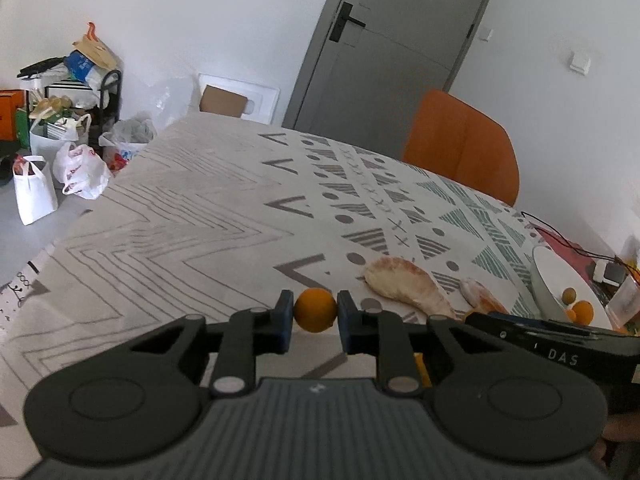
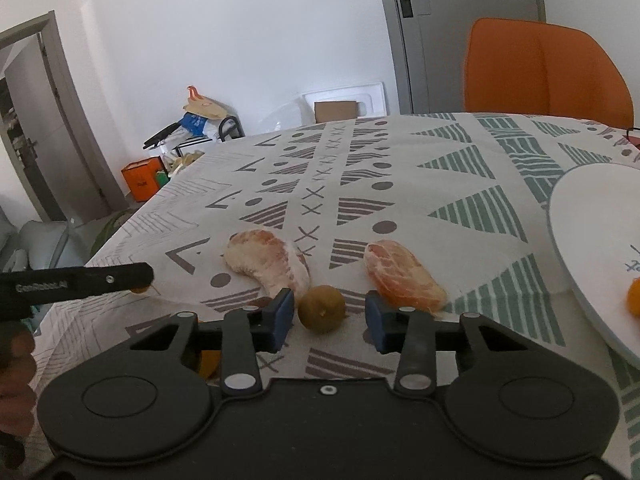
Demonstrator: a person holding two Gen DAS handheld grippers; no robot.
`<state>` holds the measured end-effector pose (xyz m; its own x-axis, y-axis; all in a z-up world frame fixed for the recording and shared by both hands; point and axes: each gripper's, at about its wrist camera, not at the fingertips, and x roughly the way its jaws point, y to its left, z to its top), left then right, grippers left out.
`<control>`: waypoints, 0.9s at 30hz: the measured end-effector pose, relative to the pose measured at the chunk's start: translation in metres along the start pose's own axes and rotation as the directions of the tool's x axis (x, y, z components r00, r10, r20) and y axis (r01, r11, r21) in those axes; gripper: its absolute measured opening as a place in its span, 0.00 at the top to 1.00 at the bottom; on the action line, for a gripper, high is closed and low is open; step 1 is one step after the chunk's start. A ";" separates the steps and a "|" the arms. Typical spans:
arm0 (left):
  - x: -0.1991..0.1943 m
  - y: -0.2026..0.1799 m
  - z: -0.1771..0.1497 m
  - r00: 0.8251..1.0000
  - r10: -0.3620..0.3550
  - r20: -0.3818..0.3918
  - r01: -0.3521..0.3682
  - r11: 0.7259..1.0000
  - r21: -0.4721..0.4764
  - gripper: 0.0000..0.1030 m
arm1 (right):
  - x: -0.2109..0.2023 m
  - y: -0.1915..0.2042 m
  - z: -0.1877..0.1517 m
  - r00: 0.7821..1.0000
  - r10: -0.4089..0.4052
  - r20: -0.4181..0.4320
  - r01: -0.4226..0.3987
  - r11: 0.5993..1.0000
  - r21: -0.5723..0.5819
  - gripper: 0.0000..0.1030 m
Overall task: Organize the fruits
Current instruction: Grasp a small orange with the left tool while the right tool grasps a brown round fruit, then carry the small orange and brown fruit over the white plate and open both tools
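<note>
Blue pads of my left hand-held gripper (image 1: 315,322) press against both sides of a small orange citrus fruit (image 1: 315,309), so that gripper is clamped on it, held just above the patterned tablecloth (image 1: 180,208) that covers the table. Just beyond and to the right of it I see a large peeled pomelo segment (image 1: 404,286) lying on the cloth, and a smaller, pinker segment (image 1: 478,300) just past that. Farther right stands a white plate (image 1: 548,280) with small orange fruits (image 1: 582,311) and a greenish one (image 1: 569,294) on it.

My right hand-held gripper (image 2: 327,319) is spread wide, its pads well apart. A brownish-green round fruit (image 2: 322,309) sits on the cloth between them, close to the left pad; I cannot tell whether it touches that pad, and the right pad is clear of it. Behind the fruit lie the two pomelo segments, the pale one (image 2: 270,266) to the left and the pinker one (image 2: 404,278) to the right, apart from each other. The white plate's rim (image 2: 568,248) fills the right edge, with an orange fruit (image 2: 633,298) partly visible on it. The other gripper's black body (image 2: 76,282) reaches in from the left edge.

An orange chair (image 2: 548,68) stands at the table's far side, before a grey door (image 2: 464,20).
</note>
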<state>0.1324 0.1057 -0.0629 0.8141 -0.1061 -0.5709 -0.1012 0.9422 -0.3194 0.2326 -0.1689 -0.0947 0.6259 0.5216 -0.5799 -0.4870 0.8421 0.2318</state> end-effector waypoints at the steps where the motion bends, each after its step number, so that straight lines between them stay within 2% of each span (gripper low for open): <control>1: -0.001 0.001 0.001 1.000 0.003 0.002 -0.003 1.000 -0.002 0.79 | 0.002 0.001 -0.001 1.000 0.000 -0.008 0.000 1.000 -0.004 0.71; 2: -0.001 0.001 0.001 1.000 0.004 0.003 -0.004 1.000 -0.002 0.79 | 0.003 0.002 -0.002 1.000 -0.002 -0.003 0.002 1.000 -0.013 0.75; 6: -0.003 -0.002 0.002 1.000 0.001 0.006 -0.001 1.000 0.011 0.79 | -0.002 0.003 -0.003 1.000 0.004 0.002 -0.004 1.000 -0.013 0.76; 9: -0.002 -0.012 0.003 1.000 -0.011 0.006 0.011 0.999 0.033 0.79 | -0.016 -0.001 -0.003 0.999 -0.006 0.039 0.006 1.000 -0.002 0.76; 16: -0.003 -0.047 0.008 0.999 -0.052 0.015 0.050 0.992 0.113 0.79 | -0.051 -0.028 -0.004 0.993 -0.058 0.106 0.051 0.996 0.067 0.76; 27: -0.007 -0.101 0.006 0.993 -0.110 0.034 0.102 0.979 0.179 0.79 | -0.096 -0.065 -0.010 0.977 -0.110 0.182 0.089 0.989 0.119 0.76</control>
<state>0.1405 0.0131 -0.0228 0.8395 -0.1979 -0.5061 0.0862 0.9680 -0.2356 0.1987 -0.2752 -0.0619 0.7757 0.4422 -0.4503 -0.3534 0.8955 0.2705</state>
